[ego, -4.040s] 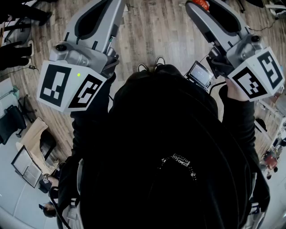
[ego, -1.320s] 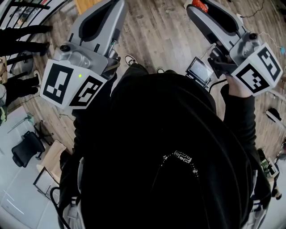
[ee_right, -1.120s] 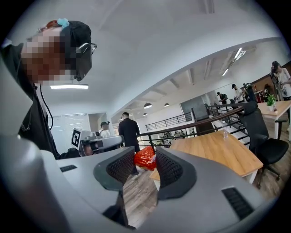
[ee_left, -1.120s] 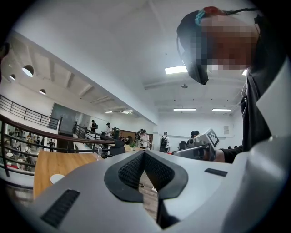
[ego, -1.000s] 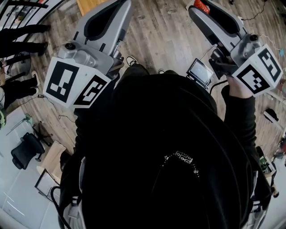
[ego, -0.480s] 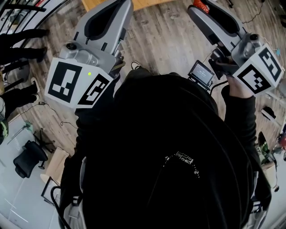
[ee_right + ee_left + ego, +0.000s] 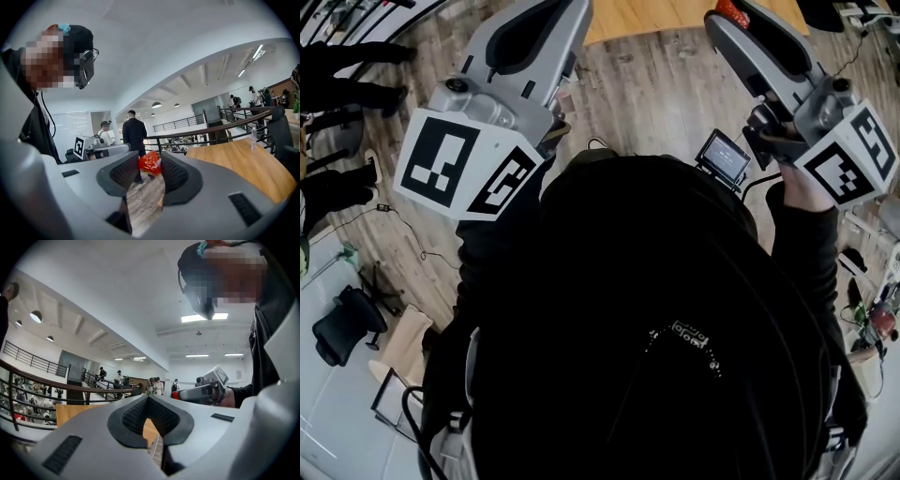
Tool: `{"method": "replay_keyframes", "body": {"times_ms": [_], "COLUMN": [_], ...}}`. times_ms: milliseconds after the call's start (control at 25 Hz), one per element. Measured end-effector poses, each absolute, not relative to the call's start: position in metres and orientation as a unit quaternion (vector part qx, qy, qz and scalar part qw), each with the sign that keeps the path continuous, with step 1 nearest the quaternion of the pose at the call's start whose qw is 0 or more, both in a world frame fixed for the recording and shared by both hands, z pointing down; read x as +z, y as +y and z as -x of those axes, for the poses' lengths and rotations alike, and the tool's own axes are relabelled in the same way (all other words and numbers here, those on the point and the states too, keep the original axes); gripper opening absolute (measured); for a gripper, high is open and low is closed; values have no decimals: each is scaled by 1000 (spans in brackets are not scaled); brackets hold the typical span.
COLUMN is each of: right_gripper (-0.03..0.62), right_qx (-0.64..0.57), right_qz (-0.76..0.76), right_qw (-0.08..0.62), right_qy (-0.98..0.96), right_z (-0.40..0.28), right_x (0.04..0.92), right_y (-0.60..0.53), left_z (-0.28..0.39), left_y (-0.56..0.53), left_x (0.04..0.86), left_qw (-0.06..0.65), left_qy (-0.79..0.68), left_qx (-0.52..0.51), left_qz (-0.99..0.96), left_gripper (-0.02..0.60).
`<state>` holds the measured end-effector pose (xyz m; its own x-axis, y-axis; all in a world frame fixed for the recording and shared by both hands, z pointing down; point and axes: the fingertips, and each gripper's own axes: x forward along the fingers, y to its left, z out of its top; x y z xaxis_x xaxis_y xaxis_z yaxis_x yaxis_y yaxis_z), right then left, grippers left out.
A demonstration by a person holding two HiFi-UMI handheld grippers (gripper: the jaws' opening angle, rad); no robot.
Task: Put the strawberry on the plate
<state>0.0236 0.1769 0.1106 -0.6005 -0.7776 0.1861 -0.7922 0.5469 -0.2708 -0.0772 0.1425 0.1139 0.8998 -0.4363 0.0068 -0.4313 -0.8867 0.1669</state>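
1. Right gripper (image 7: 149, 158): jaws closed on the strawberry (image 7: 150, 163), which sits pinched between the dark ribbed pads near the tips. In the head view this gripper is held up at the upper right, with the strawberry a red spot at its far end (image 7: 730, 11). Its marker cube (image 7: 849, 155) is nearest the person's hand (image 7: 802, 187). A small screen (image 7: 724, 156) hangs just below the gripper body.

2. Left gripper (image 7: 148, 398): jaws drawn together at the tips, nothing between the pads. Only a narrow slit below the tips shows wood beyond. In the head view it is raised at the upper left, marker cube (image 7: 465, 166) toward the person.

3. Strawberry, location: in the air, in the right gripper, above the wooden floor (image 7: 647, 89) and short of the bench (image 7: 236, 164). It touches no surface. From the left gripper view it appears as a red tip on the other gripper (image 7: 175, 395).

4. Bench: light wood top, seen to the right in the right gripper view, with a small bottle (image 7: 253, 136) standing on it. A dark railing (image 7: 211, 131) runs behind it.

5. Surroundings: a person in dark clothes (image 7: 135, 133) standing beyond the jaws; an office chair (image 7: 337, 328) at the lower left of the head view.
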Motion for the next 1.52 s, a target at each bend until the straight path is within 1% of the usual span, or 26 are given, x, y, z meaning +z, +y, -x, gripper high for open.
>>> {"method": "replay_keyframes", "body": {"times_ms": [320, 640, 840, 920, 1080, 1240, 1520], "right_gripper": [158, 158, 158, 158, 158, 158, 158], "right_qx": [172, 177, 169, 168, 171, 186, 188], "right_qz": [-422, -404, -384, -375, -357, -341, -311], "right_qw": [22, 12, 10, 11, 14, 14, 8], "right_qy": [-890, -897, -907, -912, -918, -921, -931], "right_z": [8, 11, 14, 14, 11, 4, -20], "right_x": [121, 118, 114, 112, 115, 130, 124], "right_y": [172, 146, 114, 100, 65, 35, -25], "left_z": [92, 110, 120, 119, 112, 102, 70], "left_y": [146, 134, 109, 98, 67, 41, -11], "left_x": [118, 114, 108, 105, 114, 140, 128], "left_qw": [88, 94, 70, 67, 107, 73, 76], "left_qy": [-225, -247, -277, -283, -282, -317, -323], "left_qx": [-27, -38, -32, -33, -50, 20, 24], "left_qz": [-970, -964, -958, -956, -952, -946, -943], "left_gripper": [-2, -2, -2, -2, -2, -2, -2]}}
